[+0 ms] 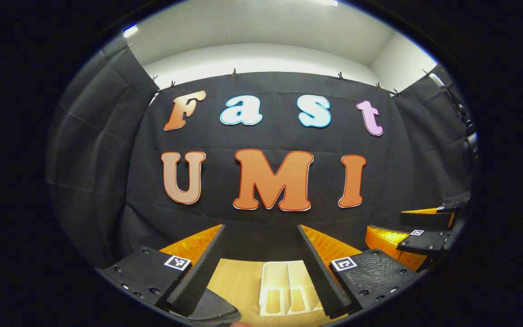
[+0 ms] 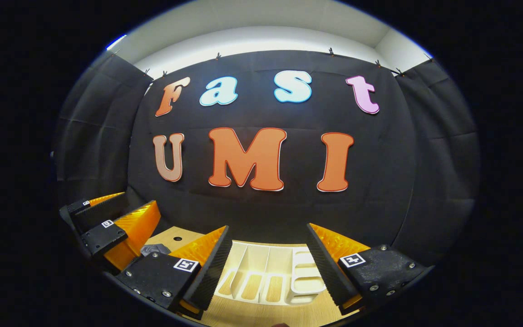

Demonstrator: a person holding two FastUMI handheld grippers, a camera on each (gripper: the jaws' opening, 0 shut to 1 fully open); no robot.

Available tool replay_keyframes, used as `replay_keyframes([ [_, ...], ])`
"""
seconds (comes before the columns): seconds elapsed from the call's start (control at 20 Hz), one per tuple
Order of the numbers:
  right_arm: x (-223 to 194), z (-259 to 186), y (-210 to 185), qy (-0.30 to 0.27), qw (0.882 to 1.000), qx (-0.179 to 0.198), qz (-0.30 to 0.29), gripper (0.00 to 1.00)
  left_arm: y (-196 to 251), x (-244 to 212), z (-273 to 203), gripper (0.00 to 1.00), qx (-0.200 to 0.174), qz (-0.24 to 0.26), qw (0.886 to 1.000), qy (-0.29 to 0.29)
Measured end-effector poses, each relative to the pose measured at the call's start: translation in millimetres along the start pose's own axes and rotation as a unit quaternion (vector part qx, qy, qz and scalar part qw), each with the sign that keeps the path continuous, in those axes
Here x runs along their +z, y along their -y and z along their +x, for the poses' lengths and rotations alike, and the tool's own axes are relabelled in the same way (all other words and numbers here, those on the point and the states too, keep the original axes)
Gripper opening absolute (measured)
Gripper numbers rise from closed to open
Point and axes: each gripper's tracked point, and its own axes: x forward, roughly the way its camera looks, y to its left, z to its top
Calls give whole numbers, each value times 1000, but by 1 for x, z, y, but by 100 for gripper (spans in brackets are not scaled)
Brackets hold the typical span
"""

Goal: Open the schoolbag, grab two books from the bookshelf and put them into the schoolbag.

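Note:
A white slotted bookshelf rack (image 1: 284, 288) (image 2: 270, 277) lies on the wooden table (image 1: 239, 281), straight ahead of both grippers, and wood shows through its slots. My left gripper (image 1: 260, 227) is open above the table with nothing between its fingers. My right gripper (image 2: 268, 226) is also open and holds nothing. A dark rounded shape, probably the schoolbag (image 1: 218, 309), sits below my left finger; a grey fold of it (image 2: 155, 249) shows left of the rack. The right gripper (image 1: 407, 227) appears at the far right of the left gripper view, and the left gripper (image 2: 139, 200) at the far left of the right one.
The black cloth wall (image 2: 261, 213) stands close behind the table's far edge. A small round hole (image 2: 177, 238) marks the table top near the back left. The two grippers hang side by side, apart from each other.

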Motion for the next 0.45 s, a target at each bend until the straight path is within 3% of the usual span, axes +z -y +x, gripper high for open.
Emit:
replay_keyframes([
  [0.45, -10, 21, -3, 1, 1000, -29, 10, 97, -7, -15, 17, 95, -20, 5, 1000, 3],
])
